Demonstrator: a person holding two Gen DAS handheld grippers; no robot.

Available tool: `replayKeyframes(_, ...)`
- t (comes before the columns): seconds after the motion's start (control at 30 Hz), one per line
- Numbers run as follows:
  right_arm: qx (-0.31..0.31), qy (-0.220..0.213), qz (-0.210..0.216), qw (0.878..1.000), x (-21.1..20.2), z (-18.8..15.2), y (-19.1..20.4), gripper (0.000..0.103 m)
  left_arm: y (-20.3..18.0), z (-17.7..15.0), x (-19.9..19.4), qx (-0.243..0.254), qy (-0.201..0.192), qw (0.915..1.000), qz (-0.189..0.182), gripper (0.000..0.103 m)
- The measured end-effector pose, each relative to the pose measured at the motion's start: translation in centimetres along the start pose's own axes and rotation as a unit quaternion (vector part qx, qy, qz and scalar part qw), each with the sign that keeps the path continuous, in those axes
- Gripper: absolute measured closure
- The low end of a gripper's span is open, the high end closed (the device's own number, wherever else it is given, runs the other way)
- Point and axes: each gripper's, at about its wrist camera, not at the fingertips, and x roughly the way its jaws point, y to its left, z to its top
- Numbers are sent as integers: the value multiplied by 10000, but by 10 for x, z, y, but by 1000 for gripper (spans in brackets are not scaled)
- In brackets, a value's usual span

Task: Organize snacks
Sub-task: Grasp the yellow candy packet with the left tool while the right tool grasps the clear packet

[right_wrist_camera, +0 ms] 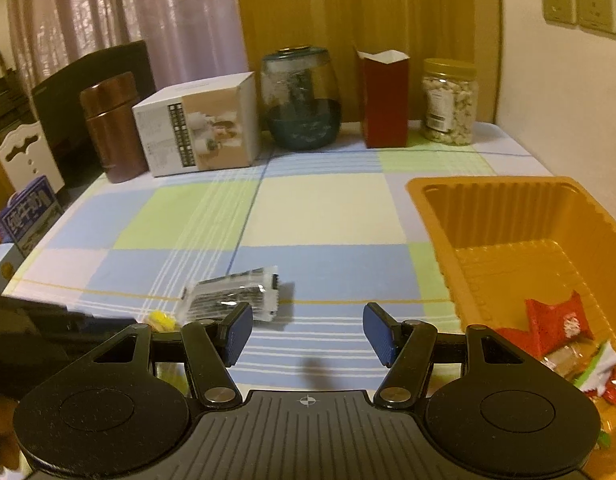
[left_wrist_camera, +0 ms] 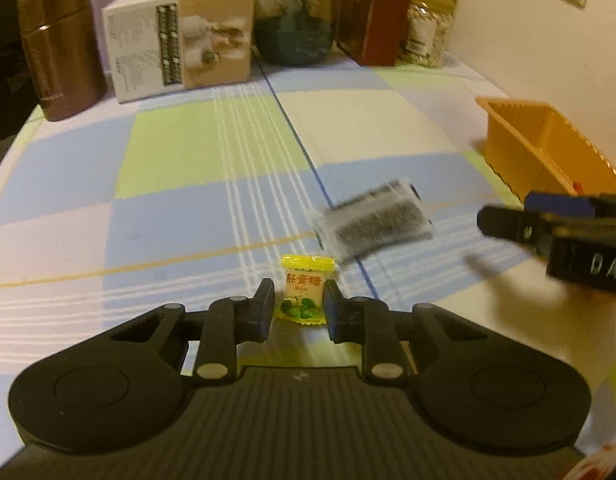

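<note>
Left claw (left_wrist_camera: pixel 299 312) is closed on the yellow candy (left_wrist_camera: pixel 304 292) at the tabletop (left_wrist_camera: pixel 188 152). Right claw (right_wrist_camera: pixel 308 334) is spread wide and holds nothing, beside the orange tray (right_wrist_camera: pixel 508 216); a clear packet (right_wrist_camera: pixel 232 296) lies ahead.

Checked blue, green and cream cloth (right_wrist_camera: pixel 324 208); yellow candy (left_wrist_camera: pixel 304 290) between left tongs (left_wrist_camera: pixel 298 312); orange tray (right_wrist_camera: pixel 508 224) right of blue-padded right tongs (right_wrist_camera: pixel 308 334); red wrapper (right_wrist_camera: pixel 556 326) inside.

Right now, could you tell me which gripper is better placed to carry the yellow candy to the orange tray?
The left gripper: its fingers already bracket the yellow candy. The right gripper is open and holds nothing, hovering beside the orange tray, nearer the clear packet.
</note>
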Motion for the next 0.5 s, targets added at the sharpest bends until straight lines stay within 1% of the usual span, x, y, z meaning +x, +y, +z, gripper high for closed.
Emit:
replayKeyframes(0.27,-80,141,360,9992,28,4,13,40,27,17,-16,-406,-267,9988,15,80)
replayKeyframes(0.3,-89,165,401,9990,32,5,15,39,30,18,-17,-456,-290,9985,42,80)
replayKeyframes(0.33,-96,192,431,9988,37,5,17,27,33,19,-18,-495,-306,9983,64,80)
replayKeyframes(0.4,-83,172,464,9987,44,4,22,13,41,20,-18,-595,-321,9977,102,80)
replayKeyframes(0.5,-159,220,499,9984,55,4,30,13,52,22,-18,-724,-335,9967,131,80)
